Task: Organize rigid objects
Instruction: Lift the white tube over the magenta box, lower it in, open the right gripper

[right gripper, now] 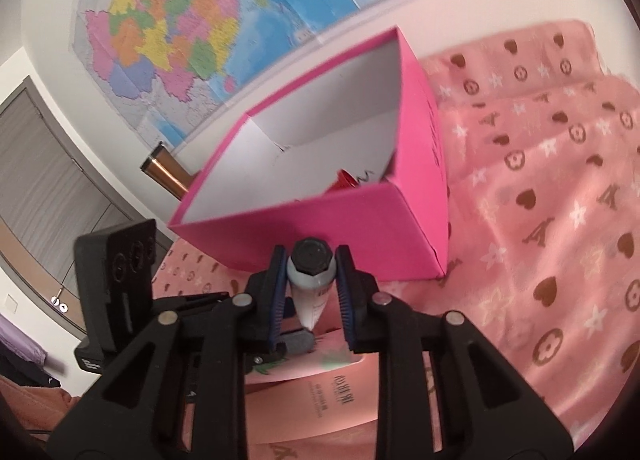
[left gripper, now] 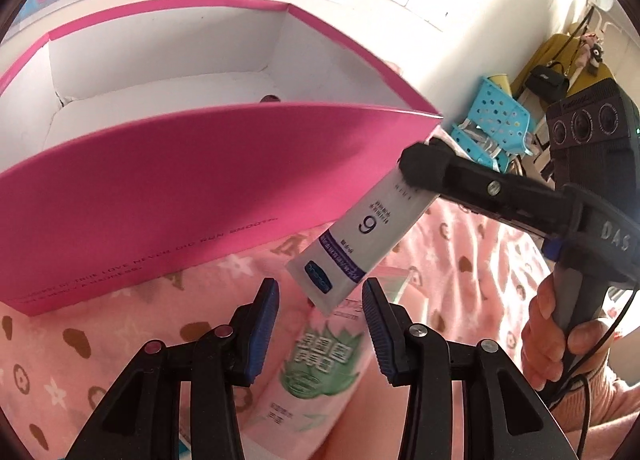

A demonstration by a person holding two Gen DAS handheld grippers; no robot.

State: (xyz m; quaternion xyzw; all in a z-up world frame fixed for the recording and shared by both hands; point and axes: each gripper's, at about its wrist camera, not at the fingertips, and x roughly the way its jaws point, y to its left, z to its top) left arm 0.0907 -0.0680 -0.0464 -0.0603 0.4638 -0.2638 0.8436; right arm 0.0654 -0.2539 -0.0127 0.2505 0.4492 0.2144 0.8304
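A white tube (left gripper: 370,236) with a purple band and black cap (right gripper: 311,258) hangs tilted beside the near right corner of an open pink box (left gripper: 160,199). My right gripper (right gripper: 311,252) is shut on its cap end, with the pads pressing both sides. In the left wrist view this gripper (left gripper: 420,167) comes in from the right, held by a hand (left gripper: 548,340). My left gripper (left gripper: 320,284) sits just below the white tube's flat end and is shut on a pink tube with a green label (left gripper: 320,356). Inside the box lies a red object (right gripper: 346,179), mostly hidden.
The box (right gripper: 320,219) stands on a pink patterned bedcover (right gripper: 540,179) against a wall with a map (right gripper: 200,19). A copper-coloured flask (right gripper: 164,175) lies behind the box. A blue perforated stool (left gripper: 496,115) and hanging bags (left gripper: 548,75) are at the far right.
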